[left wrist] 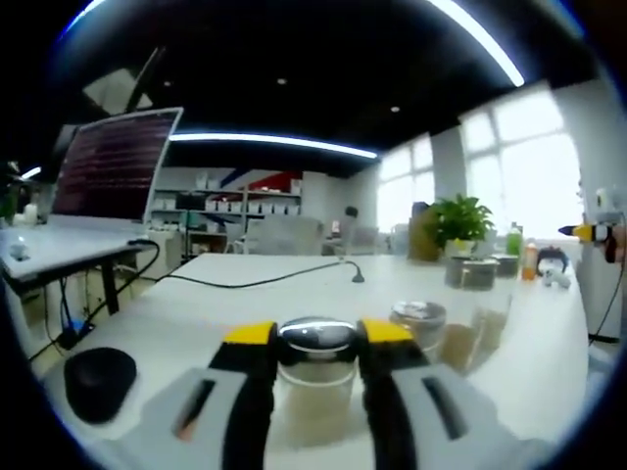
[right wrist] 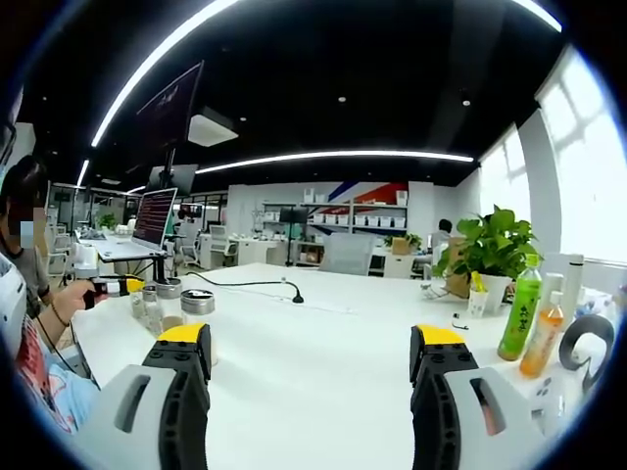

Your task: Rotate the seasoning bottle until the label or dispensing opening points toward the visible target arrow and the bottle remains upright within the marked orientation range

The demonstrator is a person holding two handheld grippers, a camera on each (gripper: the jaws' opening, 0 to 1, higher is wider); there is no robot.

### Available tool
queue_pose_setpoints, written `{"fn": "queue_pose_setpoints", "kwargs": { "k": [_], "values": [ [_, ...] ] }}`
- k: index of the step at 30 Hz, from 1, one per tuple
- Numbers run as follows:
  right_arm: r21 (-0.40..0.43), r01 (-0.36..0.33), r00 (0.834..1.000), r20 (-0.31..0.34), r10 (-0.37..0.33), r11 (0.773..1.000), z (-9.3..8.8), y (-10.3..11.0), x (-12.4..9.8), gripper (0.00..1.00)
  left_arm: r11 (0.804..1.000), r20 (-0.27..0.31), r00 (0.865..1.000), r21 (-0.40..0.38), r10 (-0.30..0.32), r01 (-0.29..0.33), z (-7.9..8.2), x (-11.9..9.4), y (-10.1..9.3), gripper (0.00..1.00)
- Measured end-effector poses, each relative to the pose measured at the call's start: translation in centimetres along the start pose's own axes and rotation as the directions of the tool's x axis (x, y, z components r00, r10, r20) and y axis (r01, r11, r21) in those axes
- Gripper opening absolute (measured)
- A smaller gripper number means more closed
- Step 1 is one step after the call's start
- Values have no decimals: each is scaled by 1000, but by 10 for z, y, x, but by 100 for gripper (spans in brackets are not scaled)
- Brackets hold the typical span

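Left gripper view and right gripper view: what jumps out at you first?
In the left gripper view, the left gripper has its yellow-tipped jaws around a silver-capped seasoning bottle on the white table. In the right gripper view, the right gripper is open, with a green drink bottle near a potted plant.

A wide white worktop [left wrist: 225, 304] carries everything. In the left gripper view a clear seasoning bottle [left wrist: 315, 377] with a silver cap stands upright on it at six o'clock, and a second silver-capped jar [left wrist: 419, 323] stands just beside it toward four o'clock. A black mouse [left wrist: 99, 383] lies at eight o'clock, and a black cable [left wrist: 255, 282] runs across the middle. In the right gripper view a potted plant [right wrist: 493, 257] stands on the worktop [right wrist: 323, 352] at three o'clock, with a green bottle [right wrist: 520, 311] and an orange bottle [right wrist: 544, 340] just beside it. Small jars [right wrist: 196, 302] cluster at nine o'clock.
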State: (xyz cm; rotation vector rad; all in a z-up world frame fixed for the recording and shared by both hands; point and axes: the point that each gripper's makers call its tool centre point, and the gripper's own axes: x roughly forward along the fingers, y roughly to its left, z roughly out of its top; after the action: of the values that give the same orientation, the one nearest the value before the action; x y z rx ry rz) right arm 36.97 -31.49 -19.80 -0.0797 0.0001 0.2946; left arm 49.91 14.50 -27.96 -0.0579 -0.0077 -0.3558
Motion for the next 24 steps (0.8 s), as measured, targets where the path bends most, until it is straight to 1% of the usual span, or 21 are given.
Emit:
{"fn": "queue_pose_setpoints", "kwargs": {
  "k": [5,6,9,12,14,21,23,24],
  "values": [
    [8,8,1000,-5,-8,1000,-2,-1,1,86,999,-3,999,-3,-41,41,0,1,-1,33],
    [9,8,1000,-5,-8,1000,-2,-2,1,87,998,-4,998,9,-56,56,0,1,-2,33],
    [13,10,1000,-5,-10,1000,-2,-2,1,87,995,1,995,0,-95,95,-1,2,-1,33],
    [13,15,1000,-4,-15,1000,-2,-3,1,89,993,0,993,3,-120,120,-1,2,-3,33],
    [16,26,1000,2,-26,1000,-1,-5,1,92,991,3,991,1,-135,135,-1,2,-3,33],
    [31,48,999,4,-48,998,-2,-11,0,94,983,7,983,-4,-184,184,-1,1,-6,33],
    [34,47,999,7,-47,998,-1,-11,0,95,981,6,981,9,-195,195,0,1,-6,33],
    [55,42,999,28,-44,998,2,-9,0,96,980,6,980,11,-199,199,0,1,-6,33]
  ]
}}
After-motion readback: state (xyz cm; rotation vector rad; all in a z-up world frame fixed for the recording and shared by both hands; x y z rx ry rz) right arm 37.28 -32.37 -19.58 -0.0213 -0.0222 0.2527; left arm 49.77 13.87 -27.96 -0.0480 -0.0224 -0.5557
